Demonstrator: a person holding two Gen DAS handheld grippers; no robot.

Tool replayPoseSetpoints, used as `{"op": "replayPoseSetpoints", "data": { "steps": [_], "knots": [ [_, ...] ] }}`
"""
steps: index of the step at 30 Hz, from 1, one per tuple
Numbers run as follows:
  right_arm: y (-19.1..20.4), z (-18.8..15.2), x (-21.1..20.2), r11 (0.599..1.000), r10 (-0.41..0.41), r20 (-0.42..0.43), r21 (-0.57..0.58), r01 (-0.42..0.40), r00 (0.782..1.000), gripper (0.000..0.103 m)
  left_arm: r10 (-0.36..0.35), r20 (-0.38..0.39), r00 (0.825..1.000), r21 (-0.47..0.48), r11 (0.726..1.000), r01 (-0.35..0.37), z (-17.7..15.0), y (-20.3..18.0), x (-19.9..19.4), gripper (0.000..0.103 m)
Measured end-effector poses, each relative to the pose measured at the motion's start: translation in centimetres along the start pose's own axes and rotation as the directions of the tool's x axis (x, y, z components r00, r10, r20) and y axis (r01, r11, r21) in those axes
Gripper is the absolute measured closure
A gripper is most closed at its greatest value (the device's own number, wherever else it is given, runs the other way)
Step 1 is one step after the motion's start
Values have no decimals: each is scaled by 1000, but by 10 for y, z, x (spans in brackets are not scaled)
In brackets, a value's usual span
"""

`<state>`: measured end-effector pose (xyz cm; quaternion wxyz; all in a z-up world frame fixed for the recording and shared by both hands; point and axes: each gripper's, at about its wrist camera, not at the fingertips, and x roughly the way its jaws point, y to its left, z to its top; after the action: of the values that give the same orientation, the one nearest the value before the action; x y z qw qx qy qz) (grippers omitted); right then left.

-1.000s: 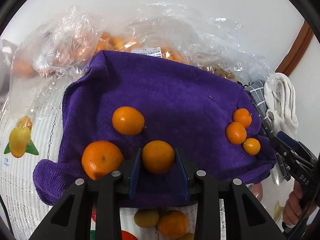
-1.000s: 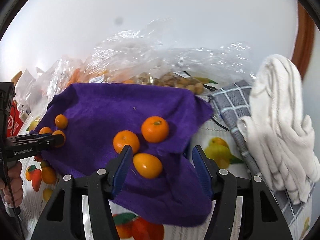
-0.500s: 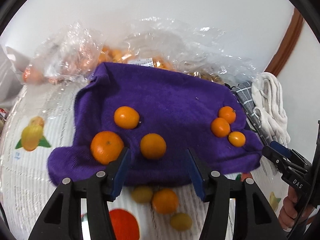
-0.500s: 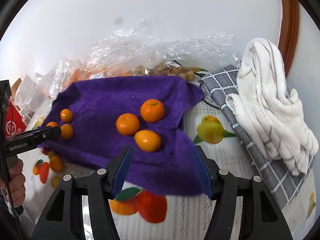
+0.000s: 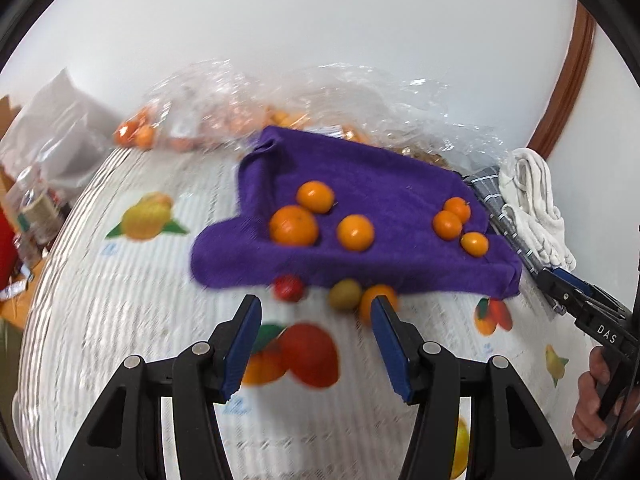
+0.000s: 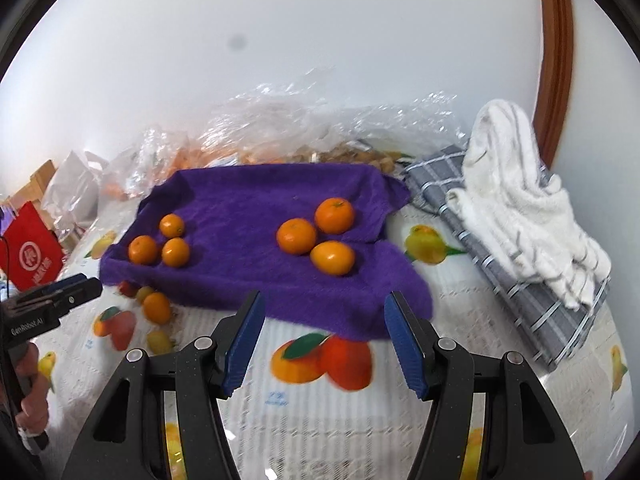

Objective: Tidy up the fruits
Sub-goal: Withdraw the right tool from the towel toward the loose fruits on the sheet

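Oranges (image 6: pixel 296 235) sit in two trios on purple towel (image 6: pixel 248 280), at 10 and 12 o'clock from right gripper (image 6: pixel 323 334). Round, probably firm, roll-prone: pinch across the middle. Both grippers, left gripper (image 5: pixel 316 330) too, gape empty.

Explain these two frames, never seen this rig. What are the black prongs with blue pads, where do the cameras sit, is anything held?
No robot arm here: a person holds a hand-operated two-finger gripper in each hand, and a fisheye camera on each looks forward along its fingers. The prongs are those fingers.

The left wrist view shows the left gripper, with the right one at its edge. The right wrist view shows the right gripper.

On the fruit-printed tablecloth lies a purple towel with two groups of three oranges: one group, the other. Loose fruit sits off the towel's edge. Behind are clear plastic bags; at the side, a white towel on a grey checked cloth.

Both grippers are open and hold nothing.
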<state>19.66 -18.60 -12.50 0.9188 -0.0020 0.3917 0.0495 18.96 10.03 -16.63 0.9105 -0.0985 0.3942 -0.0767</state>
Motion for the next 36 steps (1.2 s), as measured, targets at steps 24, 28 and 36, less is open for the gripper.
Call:
{"op": "replayPoseSetpoints", "data": {
  "steps": [24,28,36],
  "knots": [
    [48,-34,9,995,70,-55,-74,-74,996,41,159,-76,984,-34,986,-162,-44,54,3,45],
    [50,-32,10,993,80,-46,-83,-83,996,41,151,-78,985,-40,987,-155,-43,56,3,45],
    [64,-28,27,986,148,-71,-64,-153,986,52,166,-54,985,-63,984,-169,-38,70,-8,45]
  ]
}}
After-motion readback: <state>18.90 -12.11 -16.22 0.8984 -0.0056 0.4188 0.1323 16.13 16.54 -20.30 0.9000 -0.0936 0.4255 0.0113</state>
